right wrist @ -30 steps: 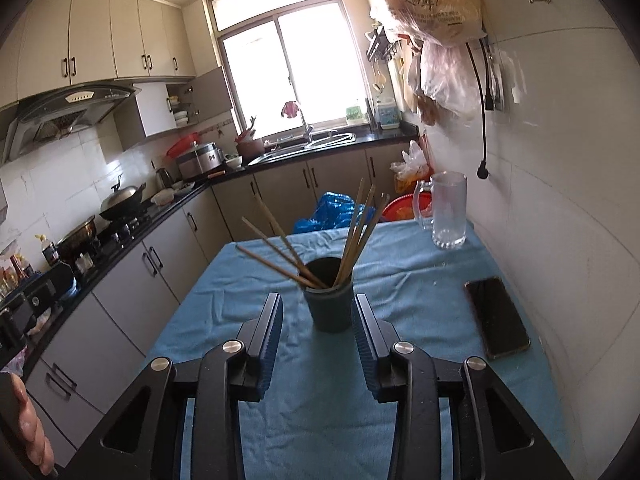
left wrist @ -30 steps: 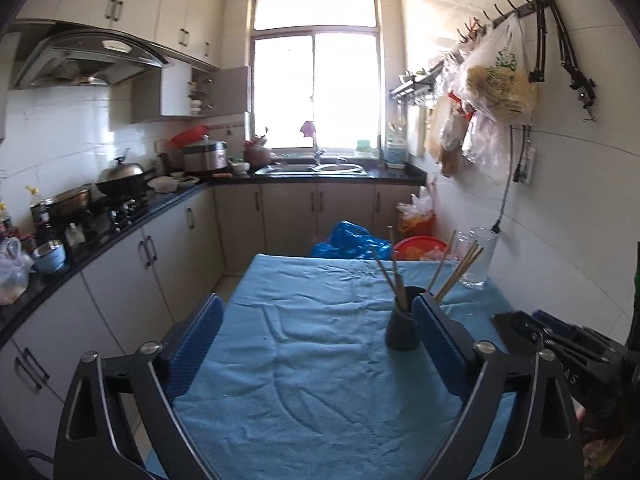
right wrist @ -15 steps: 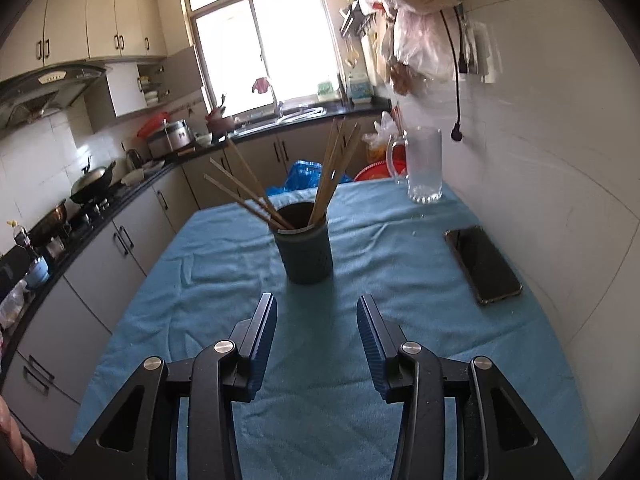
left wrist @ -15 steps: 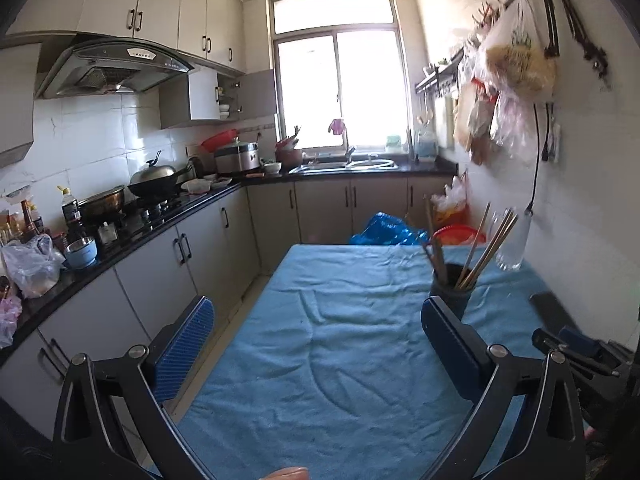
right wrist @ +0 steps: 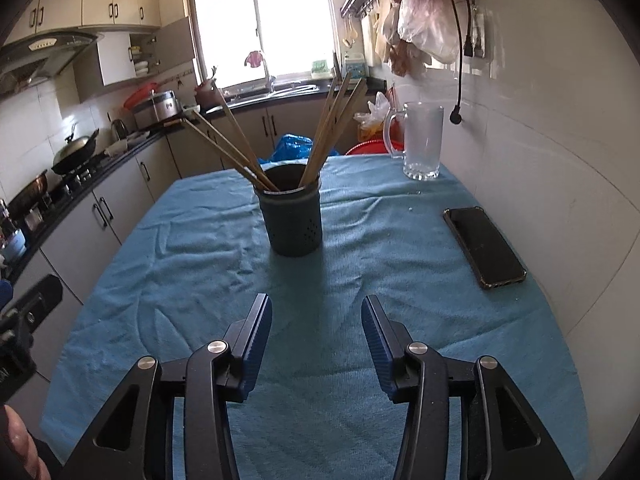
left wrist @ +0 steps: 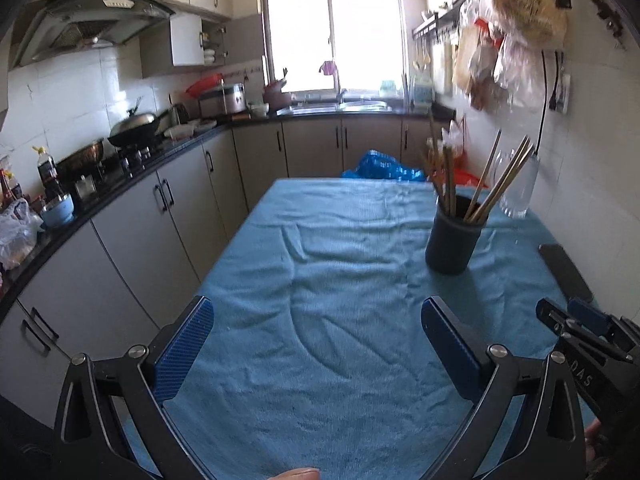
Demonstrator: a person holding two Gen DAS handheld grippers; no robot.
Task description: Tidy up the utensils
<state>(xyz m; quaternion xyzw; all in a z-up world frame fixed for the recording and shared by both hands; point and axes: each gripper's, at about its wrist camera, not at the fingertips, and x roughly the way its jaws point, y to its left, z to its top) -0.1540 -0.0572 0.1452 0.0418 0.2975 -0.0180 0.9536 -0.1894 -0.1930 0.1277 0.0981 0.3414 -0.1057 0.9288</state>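
Note:
A dark round utensil holder point(right wrist: 294, 216) stands upright on the blue tablecloth point(right wrist: 200, 264), with several wooden chopsticks point(right wrist: 332, 128) leaning out of it. It also shows in the left wrist view point(left wrist: 452, 236), ahead and to the right. My right gripper point(right wrist: 316, 320) is open and empty, well short of the holder. My left gripper point(left wrist: 316, 328) is wide open and empty over the cloth, left of the holder. The right gripper's body point(left wrist: 592, 340) shows at the right edge of the left wrist view.
A black phone point(right wrist: 484, 246) lies on the cloth near the right wall. A glass mug point(right wrist: 422, 142) stands at the far right corner. The kitchen counter with stove and pots point(left wrist: 120, 152) runs along the left. Bags hang on the right wall point(left wrist: 516, 20).
Both grippers have pulled back from the holder and risen. The right one was around the holder a second ago and now stands clear of it. The holder stayed on the cloth.

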